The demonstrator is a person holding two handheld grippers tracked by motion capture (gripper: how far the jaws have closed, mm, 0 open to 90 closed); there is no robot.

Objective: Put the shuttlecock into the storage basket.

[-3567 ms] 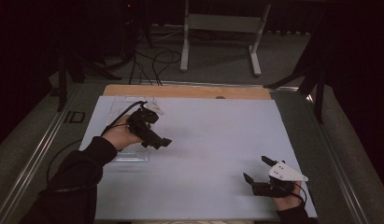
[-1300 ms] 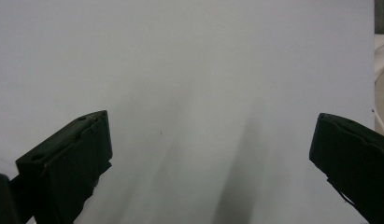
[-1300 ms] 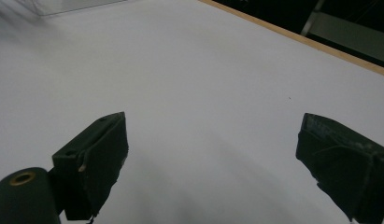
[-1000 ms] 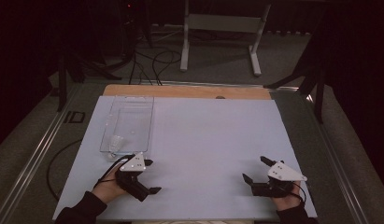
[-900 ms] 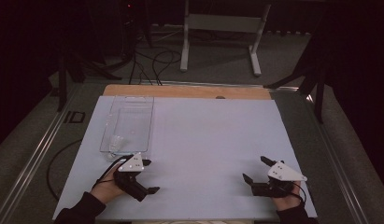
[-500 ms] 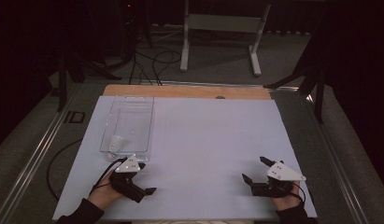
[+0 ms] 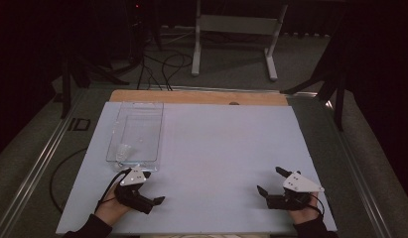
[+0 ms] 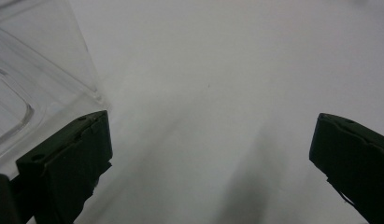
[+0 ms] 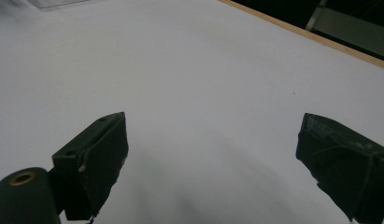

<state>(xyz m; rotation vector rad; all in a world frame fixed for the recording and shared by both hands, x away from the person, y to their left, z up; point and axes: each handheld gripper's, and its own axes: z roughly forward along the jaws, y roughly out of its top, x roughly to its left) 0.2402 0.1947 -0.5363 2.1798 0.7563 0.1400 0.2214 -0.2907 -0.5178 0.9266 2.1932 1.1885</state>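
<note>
Clear plastic tray (image 7: 137, 131) lies on the white counter (image 7: 216, 148) just beyond the left gripper (image 7: 151, 193), whose fingers are spread, empty; right gripper (image 7: 269, 181) likewise released, well apart.

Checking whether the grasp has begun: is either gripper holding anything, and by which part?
Nothing is held: left gripper and right gripper both stand open over bare table.

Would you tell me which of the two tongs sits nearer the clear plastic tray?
The left tongs, just below the clear plastic tray; the right tongs rest across the table.
</note>
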